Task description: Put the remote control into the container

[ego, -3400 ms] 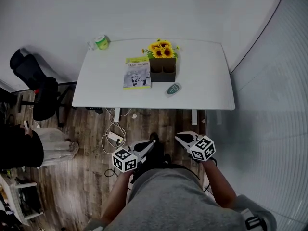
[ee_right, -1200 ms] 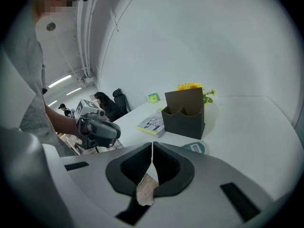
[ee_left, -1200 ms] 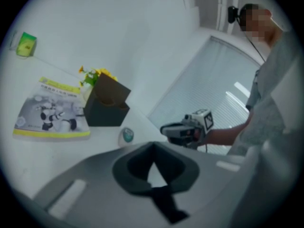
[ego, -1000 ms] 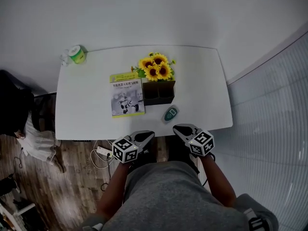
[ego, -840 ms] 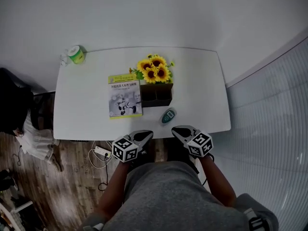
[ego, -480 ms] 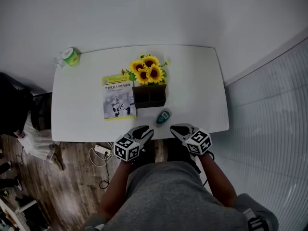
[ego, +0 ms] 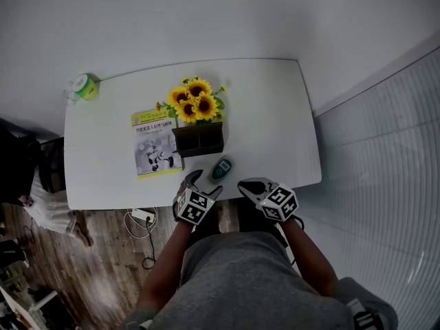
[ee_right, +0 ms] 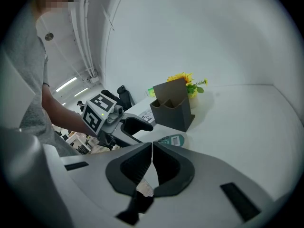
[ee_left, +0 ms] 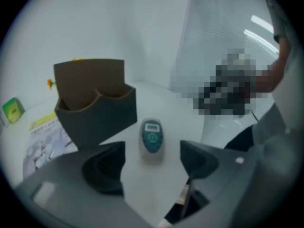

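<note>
1. A white tabletop with rounded corners [ego: 275, 129] stands against a plain pale grey wall [ego: 206, 19].
2. Dark wood-plank floor [ego: 89, 260] lies below its near edge, carrying a white power strip [ego: 141, 216] with cables.
3. A white, finely ribbed panel [ego: 385, 184] runs along the right.
4. Long ceiling strip lights [ee_right: 66, 84] glow in the right gripper view.

No print legible: booklet [ego: 157, 151] shows a yellow-green header band and dark characters too small to read, remote control [ego: 221, 168] screen blank to the eye, left gripper [ego: 202, 184] and right gripper [ego: 242, 184] cubes carry only black-and-white square markers.
</note>
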Action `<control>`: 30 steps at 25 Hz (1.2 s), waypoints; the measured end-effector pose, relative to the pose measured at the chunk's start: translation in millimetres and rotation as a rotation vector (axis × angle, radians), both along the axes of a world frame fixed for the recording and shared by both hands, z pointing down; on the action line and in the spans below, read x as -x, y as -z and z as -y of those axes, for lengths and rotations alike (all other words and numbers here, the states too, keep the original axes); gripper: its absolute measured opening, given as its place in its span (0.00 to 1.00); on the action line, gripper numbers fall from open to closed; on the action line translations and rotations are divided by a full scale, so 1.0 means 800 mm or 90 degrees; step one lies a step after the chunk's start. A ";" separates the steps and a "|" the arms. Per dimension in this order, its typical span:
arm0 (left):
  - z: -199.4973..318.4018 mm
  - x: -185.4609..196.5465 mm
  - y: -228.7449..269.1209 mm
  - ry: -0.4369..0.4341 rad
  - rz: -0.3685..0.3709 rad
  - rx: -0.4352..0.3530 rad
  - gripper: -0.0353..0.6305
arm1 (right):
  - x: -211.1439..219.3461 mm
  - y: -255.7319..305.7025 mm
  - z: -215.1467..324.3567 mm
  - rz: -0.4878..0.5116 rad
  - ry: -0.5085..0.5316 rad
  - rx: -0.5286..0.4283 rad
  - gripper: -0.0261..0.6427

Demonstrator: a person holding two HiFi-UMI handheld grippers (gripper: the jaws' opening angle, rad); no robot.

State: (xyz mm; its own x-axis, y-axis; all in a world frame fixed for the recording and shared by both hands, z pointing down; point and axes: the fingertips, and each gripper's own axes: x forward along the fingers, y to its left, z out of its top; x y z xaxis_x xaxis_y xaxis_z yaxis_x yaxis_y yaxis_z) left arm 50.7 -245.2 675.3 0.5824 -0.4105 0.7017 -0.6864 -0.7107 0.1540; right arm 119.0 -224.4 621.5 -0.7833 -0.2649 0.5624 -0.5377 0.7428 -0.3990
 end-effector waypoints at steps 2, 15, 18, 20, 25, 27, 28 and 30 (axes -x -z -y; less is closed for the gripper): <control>0.002 -0.010 -0.013 -0.023 0.033 0.003 0.60 | -0.008 -0.003 0.002 -0.003 -0.002 0.007 0.07; 0.025 -0.034 -0.044 -0.002 0.090 0.015 0.60 | -0.043 -0.007 0.017 -0.016 -0.007 0.022 0.07; 0.026 -0.040 -0.048 0.002 0.080 0.024 0.60 | -0.048 -0.009 0.019 -0.016 -0.007 0.027 0.07; 0.027 -0.042 -0.052 0.001 0.078 0.024 0.60 | -0.050 -0.011 0.020 -0.017 -0.006 0.030 0.07; 0.031 -0.037 -0.060 0.011 0.088 0.012 0.53 | -0.050 -0.014 0.025 -0.015 -0.006 0.029 0.06; 0.033 -0.035 -0.060 0.012 0.097 0.009 0.48 | -0.049 -0.014 0.025 -0.014 -0.005 0.028 0.07; 0.033 -0.035 -0.060 0.010 0.099 0.009 0.48 | -0.048 -0.013 0.024 -0.013 -0.005 0.028 0.07; 0.033 -0.035 -0.059 0.003 0.097 0.004 0.46 | -0.049 -0.013 0.022 -0.014 -0.006 0.030 0.07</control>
